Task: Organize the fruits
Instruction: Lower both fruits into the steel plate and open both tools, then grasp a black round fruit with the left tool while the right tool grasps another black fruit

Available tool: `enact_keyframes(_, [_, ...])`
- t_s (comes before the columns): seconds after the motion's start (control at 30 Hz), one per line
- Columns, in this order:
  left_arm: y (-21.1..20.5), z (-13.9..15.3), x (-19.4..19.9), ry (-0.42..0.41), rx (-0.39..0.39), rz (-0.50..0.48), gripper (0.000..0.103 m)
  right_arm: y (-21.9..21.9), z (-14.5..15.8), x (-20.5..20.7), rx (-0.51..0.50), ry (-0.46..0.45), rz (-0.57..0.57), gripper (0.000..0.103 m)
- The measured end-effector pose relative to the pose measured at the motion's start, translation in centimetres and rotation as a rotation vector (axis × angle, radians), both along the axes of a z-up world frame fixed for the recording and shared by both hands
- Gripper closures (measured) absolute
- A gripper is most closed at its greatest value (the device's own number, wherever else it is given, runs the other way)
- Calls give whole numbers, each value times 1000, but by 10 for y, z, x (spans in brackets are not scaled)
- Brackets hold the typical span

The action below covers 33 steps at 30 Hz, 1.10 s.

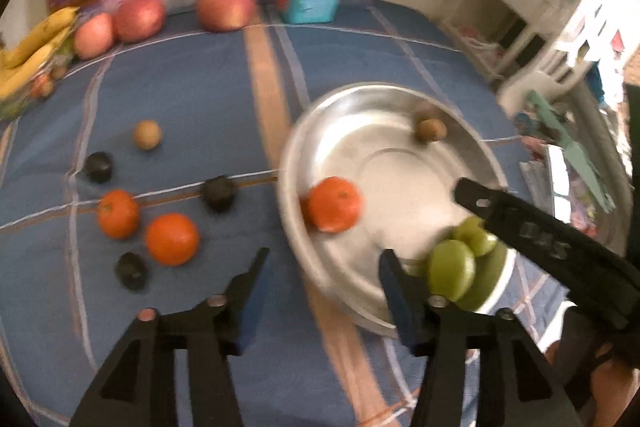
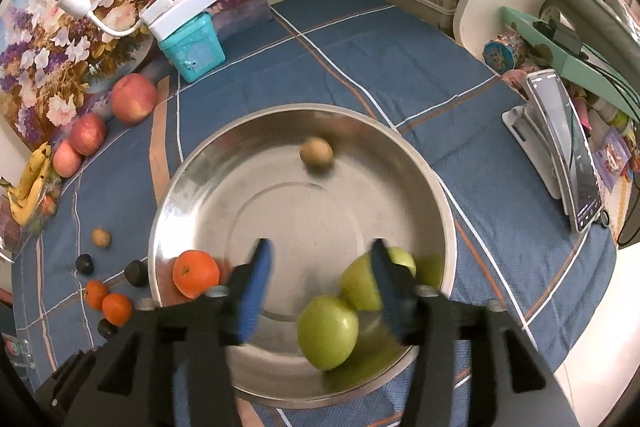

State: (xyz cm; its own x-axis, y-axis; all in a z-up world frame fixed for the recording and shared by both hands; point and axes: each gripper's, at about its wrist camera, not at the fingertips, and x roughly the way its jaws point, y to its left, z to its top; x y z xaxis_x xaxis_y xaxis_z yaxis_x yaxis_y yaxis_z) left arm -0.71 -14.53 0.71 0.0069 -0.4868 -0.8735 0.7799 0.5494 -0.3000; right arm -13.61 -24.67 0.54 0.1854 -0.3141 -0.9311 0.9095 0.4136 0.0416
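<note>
Both grippers hang spread and empty, the right gripper over the shiny steel bowl, so the loose round oranges just left of the left gripper look like its grab.

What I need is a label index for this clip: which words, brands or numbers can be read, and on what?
Nothing can be read for certain.
Raised letters on a finger of the right gripper: too blurred to read.
Phone screen: text too small to read.
Patterned tin: print too small to read.
Teal box: a printed picture, no readable words.
</note>
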Motion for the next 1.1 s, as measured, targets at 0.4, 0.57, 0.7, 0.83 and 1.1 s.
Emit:
enact_keyframes(0.4, [62, -8, 68, 14, 109, 326, 0, 24, -1, 30, -20, 7, 123, 13])
enact_keyframes(0.57, [92, -4, 92, -12, 117, 456, 0, 45, 2, 52, -19, 0, 207, 10])
enact_keyframes(0.7, [116, -2, 113, -41, 130, 554, 0, 58, 4, 67, -17, -1, 253, 9])
enact_keyframes(0.83, [141, 0, 132, -42, 129, 634, 0, 71, 7, 78, -15, -30, 297, 9])
enact_keyframes(1.1, [156, 10, 150, -106, 123, 667, 0, 88, 7, 101, 15, -45, 347, 9])
